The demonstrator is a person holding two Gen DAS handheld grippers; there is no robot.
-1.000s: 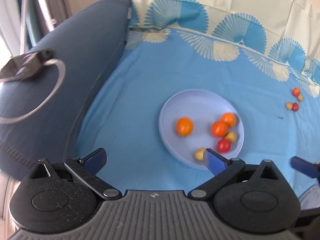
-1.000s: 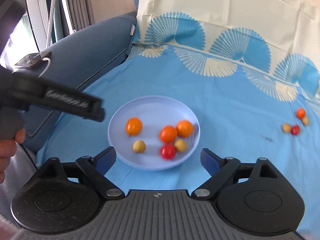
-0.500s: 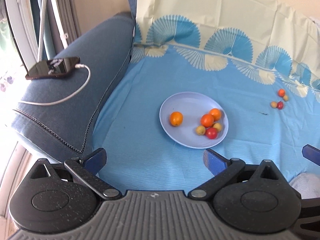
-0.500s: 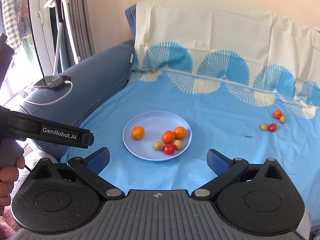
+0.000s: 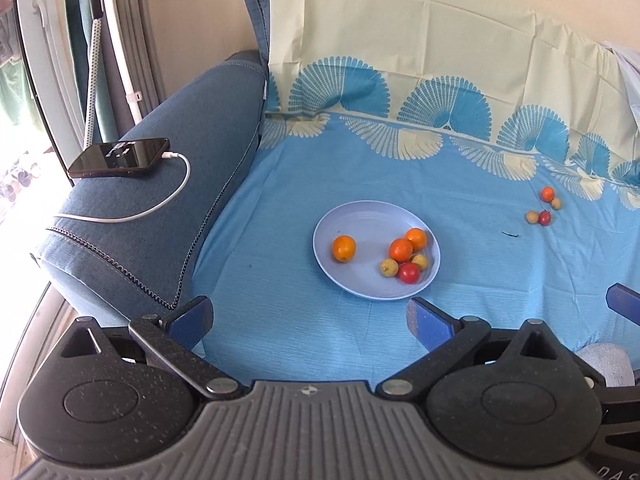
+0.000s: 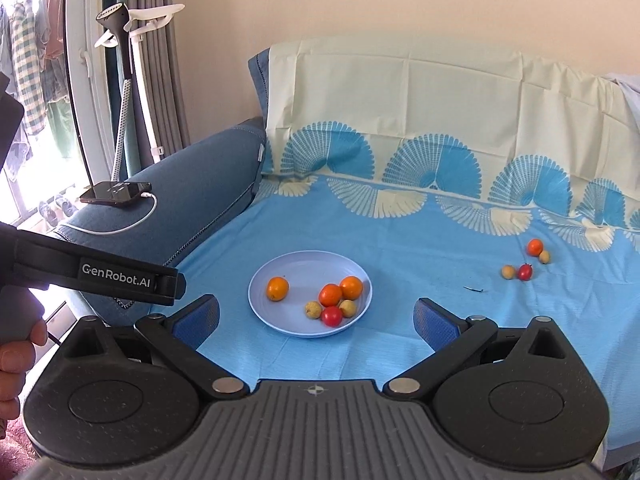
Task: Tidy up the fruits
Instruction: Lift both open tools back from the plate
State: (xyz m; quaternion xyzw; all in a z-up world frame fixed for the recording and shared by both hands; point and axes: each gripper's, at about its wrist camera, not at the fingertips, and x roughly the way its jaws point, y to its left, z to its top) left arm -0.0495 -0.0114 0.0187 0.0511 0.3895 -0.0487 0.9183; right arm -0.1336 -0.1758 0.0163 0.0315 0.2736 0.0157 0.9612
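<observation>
A pale blue plate (image 5: 352,220) (image 6: 296,264) lies on the blue sheet of a sofa. On it are three orange fruits, two small yellow ones and a red one (image 5: 409,273) (image 6: 331,315). Further right on the sheet lies a loose cluster of small fruits (image 5: 544,210) (image 6: 525,262), orange, red and yellow. My left gripper (image 5: 308,320) stands open and empty, short of the plate's near rim. My right gripper (image 6: 316,320) is open too, with nothing between its fingers, also held back from the plate.
The sofa's dark blue armrest (image 5: 160,200) rises at the left, with a phone (image 5: 120,158) on a white charging cable on top. A cream cloth (image 5: 400,40) covers the backrest. A garment steamer stand (image 6: 124,80) and curtains are by the window. A hand (image 6: 16,352) holds the left gripper's handle.
Both grippers have pulled back and upward from the plate, so it looks smaller and farther. The phone and the wall have come into view. Both stay open.
</observation>
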